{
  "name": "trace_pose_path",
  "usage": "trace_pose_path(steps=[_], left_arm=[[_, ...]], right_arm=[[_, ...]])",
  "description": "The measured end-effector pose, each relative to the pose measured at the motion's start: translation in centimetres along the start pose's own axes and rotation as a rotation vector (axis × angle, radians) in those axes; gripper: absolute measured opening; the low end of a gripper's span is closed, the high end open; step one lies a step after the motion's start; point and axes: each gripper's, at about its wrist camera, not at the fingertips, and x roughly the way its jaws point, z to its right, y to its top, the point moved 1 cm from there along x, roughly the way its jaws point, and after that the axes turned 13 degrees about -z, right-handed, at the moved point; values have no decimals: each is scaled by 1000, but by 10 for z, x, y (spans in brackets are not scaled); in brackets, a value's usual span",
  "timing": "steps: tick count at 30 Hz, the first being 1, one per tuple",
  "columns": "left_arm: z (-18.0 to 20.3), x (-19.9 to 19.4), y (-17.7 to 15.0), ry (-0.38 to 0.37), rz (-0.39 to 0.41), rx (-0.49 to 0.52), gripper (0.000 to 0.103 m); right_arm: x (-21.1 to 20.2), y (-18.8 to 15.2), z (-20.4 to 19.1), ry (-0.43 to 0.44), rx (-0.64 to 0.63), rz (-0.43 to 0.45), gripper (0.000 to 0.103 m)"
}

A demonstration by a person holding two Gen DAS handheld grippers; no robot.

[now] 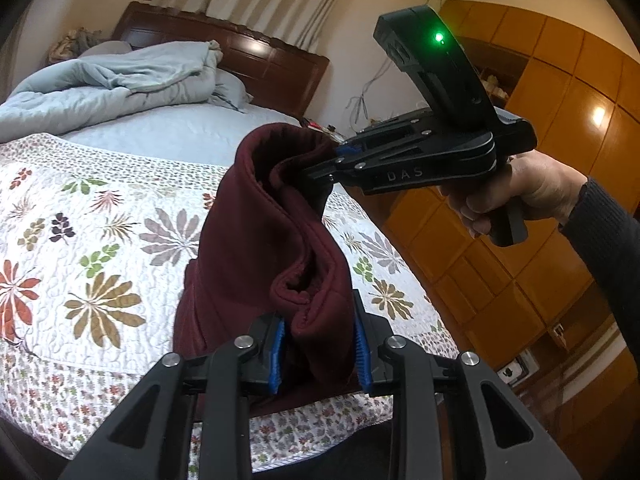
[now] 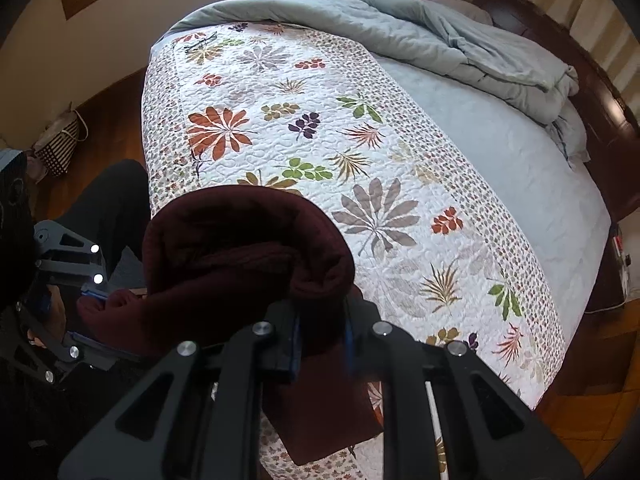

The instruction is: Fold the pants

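Bedroom light falls on a wide bed [image 2: 500,168] covered by a white quilted bedspread printed with coloured leaves [image 2: 360,152], with a rumpled pale blue duvet [image 2: 460,44] heaped toward the dark wooden headboard [image 1: 256,52] at the upper part of both views. Golden wooden wardrobe panels [image 1: 560,92] fill the right of the left wrist view.

The dark maroon fleece pants [image 1: 276,248] hang in mid-air over the near edge of the bedspread, bunched in thick folds, their lower part draping down toward the quilt.

The left gripper [image 1: 320,344], at the bottom centre of its own frame, has its jaws clamped on a folded edge of the pants between blue pads. The right gripper [image 2: 322,340] has its jaws closed on another bunch of the same cloth; in the left wrist view it reaches in from the right, held by a bare hand [image 1: 516,192].
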Motion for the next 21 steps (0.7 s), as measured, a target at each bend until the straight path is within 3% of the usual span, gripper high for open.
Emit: trace_pose_path(steps=[21], left_arm=[[54, 65, -5, -31, -112, 90, 28]], right_arm=[[24, -85, 41, 5, 99, 10, 15]])
